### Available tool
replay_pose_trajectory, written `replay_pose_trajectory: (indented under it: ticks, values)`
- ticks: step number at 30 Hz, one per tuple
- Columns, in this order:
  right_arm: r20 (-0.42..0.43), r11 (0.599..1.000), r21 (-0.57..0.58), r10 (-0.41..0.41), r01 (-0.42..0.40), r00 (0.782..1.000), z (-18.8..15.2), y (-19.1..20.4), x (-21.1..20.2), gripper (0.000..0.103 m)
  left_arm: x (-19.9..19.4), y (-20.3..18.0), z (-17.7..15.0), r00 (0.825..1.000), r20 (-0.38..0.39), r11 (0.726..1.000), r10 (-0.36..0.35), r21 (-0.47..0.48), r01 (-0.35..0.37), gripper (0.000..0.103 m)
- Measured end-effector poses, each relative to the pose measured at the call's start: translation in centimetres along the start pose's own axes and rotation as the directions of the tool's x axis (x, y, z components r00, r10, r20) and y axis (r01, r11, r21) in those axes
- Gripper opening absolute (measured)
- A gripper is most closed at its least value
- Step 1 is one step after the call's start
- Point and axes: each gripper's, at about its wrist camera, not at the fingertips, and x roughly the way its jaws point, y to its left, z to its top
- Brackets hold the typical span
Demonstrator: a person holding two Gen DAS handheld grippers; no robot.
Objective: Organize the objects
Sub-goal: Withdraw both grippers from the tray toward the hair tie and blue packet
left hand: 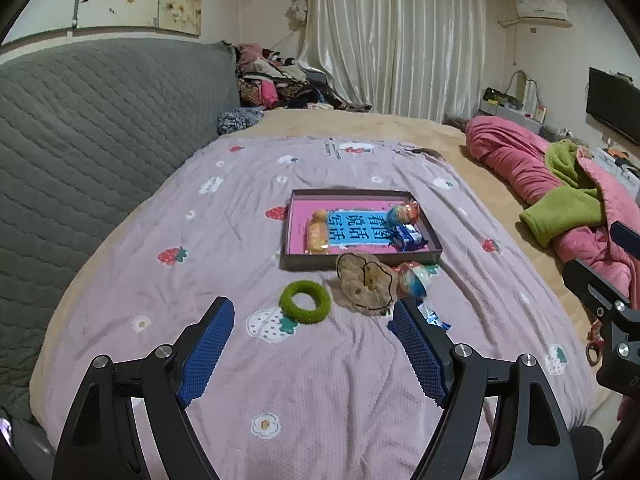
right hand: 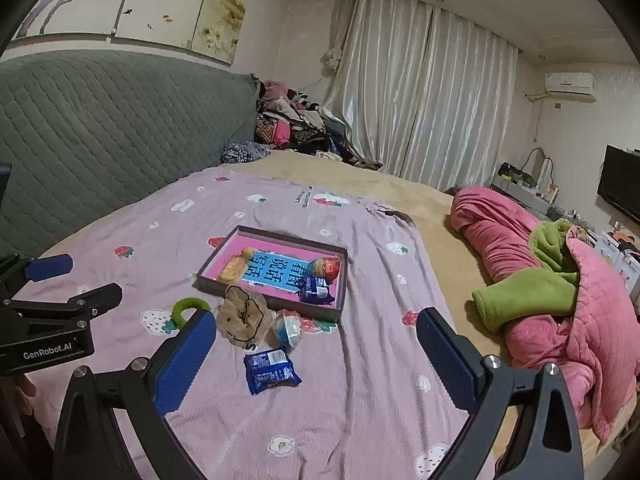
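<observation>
1. We hold our left gripper [left hand: 314, 314] low over the purple bedspread [left hand: 224, 240], its blue-padded fingers [left hand: 208, 350] spread wide apart with nothing between them.
2. Our right gripper [right hand: 316, 334] hangs over the same bedspread, its fingers [right hand: 446, 358] also spread wide and empty.
3. A shallow tray [left hand: 298, 262] with a pink floor and a blue printed sheet lies flat ahead of both grippers, near the middle of the bedspread.
4. Inside the tray we see a yellow-orange snack pack [left hand: 317, 233] along the left side, a round orange-and-blue wrapped snack [left hand: 403, 213] at the far right, and a dark blue packet [left hand: 408, 237] just in front of that.
5. Outside the tray, a green fuzzy ring [left hand: 305, 302] lies on the bedspread just ahead of the left gripper's fingertips.
6. Right of the ring, a brown plush toy [left hand: 366, 286] sits against the tray's near wall.
7. A second round wrapped snack [left hand: 414, 278], blue and orange, lies touching the plush toy on its right.
8. Another dark blue packet [right hand: 271, 370] lies flat on the bedspread nearer to us than the plush toy, between the right gripper's fingers in that gripper's view.
9. A pink quilt [right hand: 560, 300] with a green blanket [right hand: 528, 292] is heaped at the right side of the bed, well apart from the tray.
</observation>
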Motion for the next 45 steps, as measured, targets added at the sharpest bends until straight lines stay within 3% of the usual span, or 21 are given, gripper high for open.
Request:
replay_pose_trajectory:
  ticks: [24,45]
  values:
    - [-0.093,1.000,-0.022,0.013,-0.015,0.996,-4.2,1.4,3.0,0.101,2.7,-0.7,-3.4,0.999,-0.043,1.000,-0.023,0.017,0.024,0.083]
    - [-0.186,0.999,-0.021,0.025,-0.030,0.982,-7.1,2.4,6.7,0.101,7.2,-0.4,-5.7,0.989,-0.145,1.000,-0.022,0.006,0.023,0.083]
